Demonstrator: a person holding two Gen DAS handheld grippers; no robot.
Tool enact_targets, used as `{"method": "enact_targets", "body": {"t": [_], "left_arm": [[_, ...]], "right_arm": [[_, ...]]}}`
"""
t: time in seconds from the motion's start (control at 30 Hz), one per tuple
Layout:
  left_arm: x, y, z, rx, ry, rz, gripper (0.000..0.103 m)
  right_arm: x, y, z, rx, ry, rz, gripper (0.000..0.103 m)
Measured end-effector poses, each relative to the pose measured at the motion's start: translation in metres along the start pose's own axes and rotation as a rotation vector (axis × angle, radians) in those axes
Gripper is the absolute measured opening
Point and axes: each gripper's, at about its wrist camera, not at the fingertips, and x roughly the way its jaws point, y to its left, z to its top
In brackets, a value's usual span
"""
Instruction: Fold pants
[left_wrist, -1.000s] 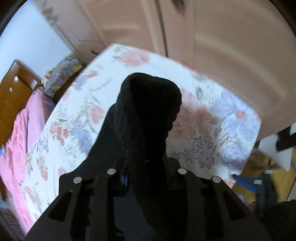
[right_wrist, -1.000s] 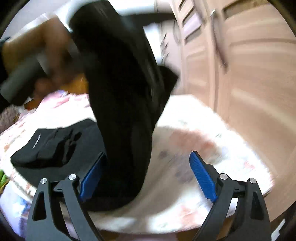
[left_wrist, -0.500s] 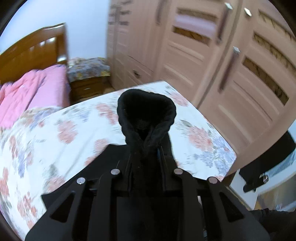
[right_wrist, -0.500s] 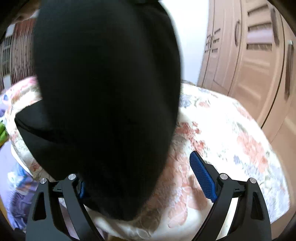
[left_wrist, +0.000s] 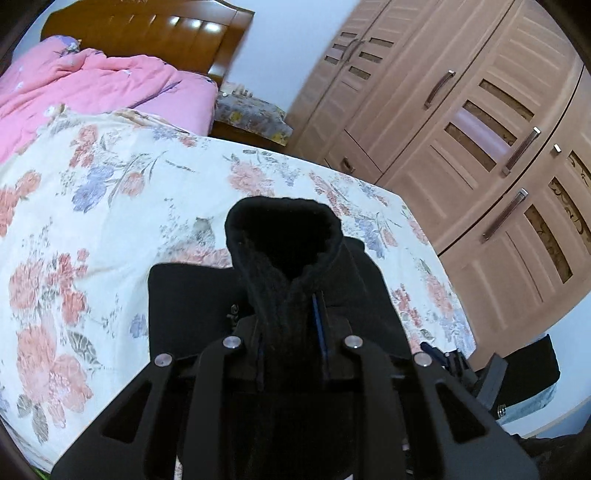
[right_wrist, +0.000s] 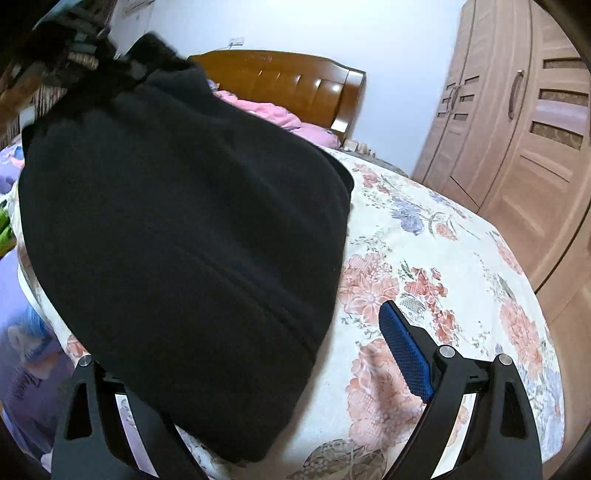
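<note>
L claw (left_wrist: 291, 325) closing tighter on pants (left_wrist: 284, 251); view swung twd headboard (left_wrist: 147, 29).

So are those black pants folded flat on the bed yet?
Not yet. The black pants hang bunched from the left gripper, only partly resting on the flowered bed.

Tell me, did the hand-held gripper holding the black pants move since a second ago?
Yes. The left hand-held gripper, shut on the black pants, swung round: the wooden headboard, formerly at the left edge, now sits along the top.
</note>
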Motion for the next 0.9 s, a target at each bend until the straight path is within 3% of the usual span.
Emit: {"method": "enact_targets", "body": {"t": [0.2, 0.47, 0.6, 0.7, 0.73, 0.77, 0.8, 0.9], "left_arm": [[-0.023, 0.007, -0.001, -0.007, -0.063, -0.032, 0.017], [0.009, 0.064, -0.036, -0.157, 0.055, 0.038, 0.019], [0.019, 0.09, -0.048, -0.212, 0.039, -0.007, 0.02], [0.022, 0.088, -0.047, -0.19, 0.04, 0.028, 0.023], [0.023, 0.086, -0.047, -0.177, 0.042, 0.073, 0.027], [0.022, 0.081, -0.045, -0.166, 0.041, 0.117, 0.041], [0.017, 0.074, -0.046, -0.14, 0.032, 0.228, 0.055], [-0.009, 0.043, -0.052, -0.064, -0.067, 0.507, 0.074]], "right_arm": [[-0.013, -0.002, 0.015, 0.048, -0.071, 0.003, 0.088], [0.013, 0.009, 0.0, -0.007, 0.033, 0.048, 0.088], [0.014, 0.007, -0.001, -0.003, 0.036, 0.061, 0.088], [0.013, 0.012, -0.003, -0.021, 0.041, 0.089, 0.088], [0.01, 0.014, -0.003, -0.039, 0.044, 0.099, 0.088], [0.006, 0.015, -0.004, -0.051, 0.041, 0.103, 0.088], [0.001, 0.015, -0.004, -0.062, 0.038, 0.115, 0.088], [-0.027, 0.002, -0.005, -0.065, -0.015, 0.197, 0.088]]}}
